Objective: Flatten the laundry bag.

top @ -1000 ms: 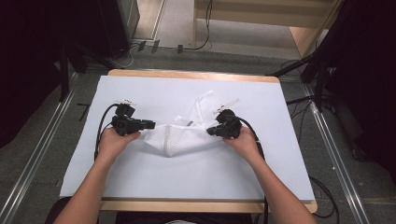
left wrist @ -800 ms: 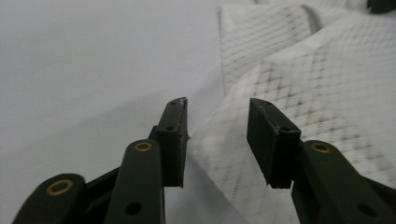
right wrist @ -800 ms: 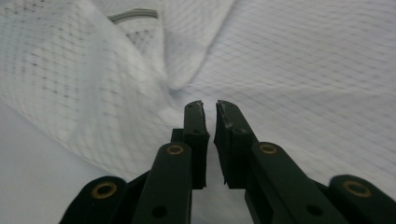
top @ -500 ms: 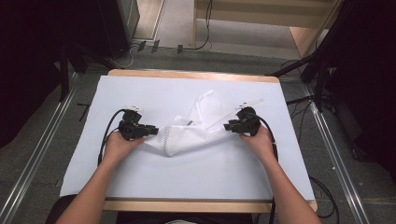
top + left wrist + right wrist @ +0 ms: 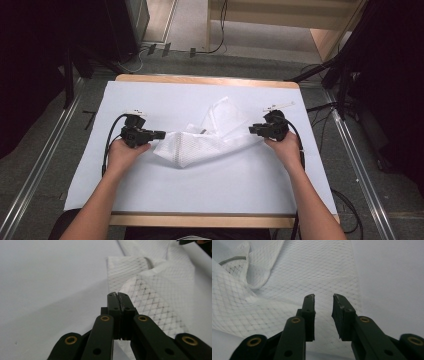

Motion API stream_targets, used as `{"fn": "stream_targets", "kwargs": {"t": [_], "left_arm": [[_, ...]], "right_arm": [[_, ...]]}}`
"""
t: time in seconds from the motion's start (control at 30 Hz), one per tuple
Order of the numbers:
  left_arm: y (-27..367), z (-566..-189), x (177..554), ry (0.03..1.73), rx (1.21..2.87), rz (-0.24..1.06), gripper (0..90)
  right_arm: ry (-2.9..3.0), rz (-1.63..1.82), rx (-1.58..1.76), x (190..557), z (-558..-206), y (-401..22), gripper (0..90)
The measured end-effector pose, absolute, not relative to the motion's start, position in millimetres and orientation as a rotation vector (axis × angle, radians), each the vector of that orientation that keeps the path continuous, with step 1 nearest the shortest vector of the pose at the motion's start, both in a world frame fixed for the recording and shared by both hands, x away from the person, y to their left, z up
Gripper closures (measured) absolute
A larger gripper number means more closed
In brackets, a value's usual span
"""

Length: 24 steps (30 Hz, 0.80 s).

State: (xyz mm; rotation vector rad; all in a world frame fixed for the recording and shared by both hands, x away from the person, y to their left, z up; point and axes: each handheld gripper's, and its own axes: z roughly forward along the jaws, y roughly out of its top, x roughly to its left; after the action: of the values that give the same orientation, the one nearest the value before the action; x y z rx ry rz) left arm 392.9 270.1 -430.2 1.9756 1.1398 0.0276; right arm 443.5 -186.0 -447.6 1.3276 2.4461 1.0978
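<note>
Lying crumpled mid-table, the white mesh bag (image 5: 205, 142) could be skewed if pulled now, since the left gripper (image 5: 117, 296) is seen pressed together beside its corner while the right gripper (image 5: 323, 301), just closing, stands apart.

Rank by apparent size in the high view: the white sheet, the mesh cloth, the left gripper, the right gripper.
1. White sheet
2. Mesh cloth
3. Left gripper and right gripper: they look alike, so no ranking between them.
</note>
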Motion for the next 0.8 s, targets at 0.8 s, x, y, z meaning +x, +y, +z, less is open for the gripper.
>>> {"fn": "stream_targets", "kwargs": {"t": [0.8], "left_arm": [[260, -394, 323, 0.917, 1.957, -0.071, 90.0]], "right_arm": [[2.629, 1.089, 1.208, 443, -447, -107, 88.6]]}}
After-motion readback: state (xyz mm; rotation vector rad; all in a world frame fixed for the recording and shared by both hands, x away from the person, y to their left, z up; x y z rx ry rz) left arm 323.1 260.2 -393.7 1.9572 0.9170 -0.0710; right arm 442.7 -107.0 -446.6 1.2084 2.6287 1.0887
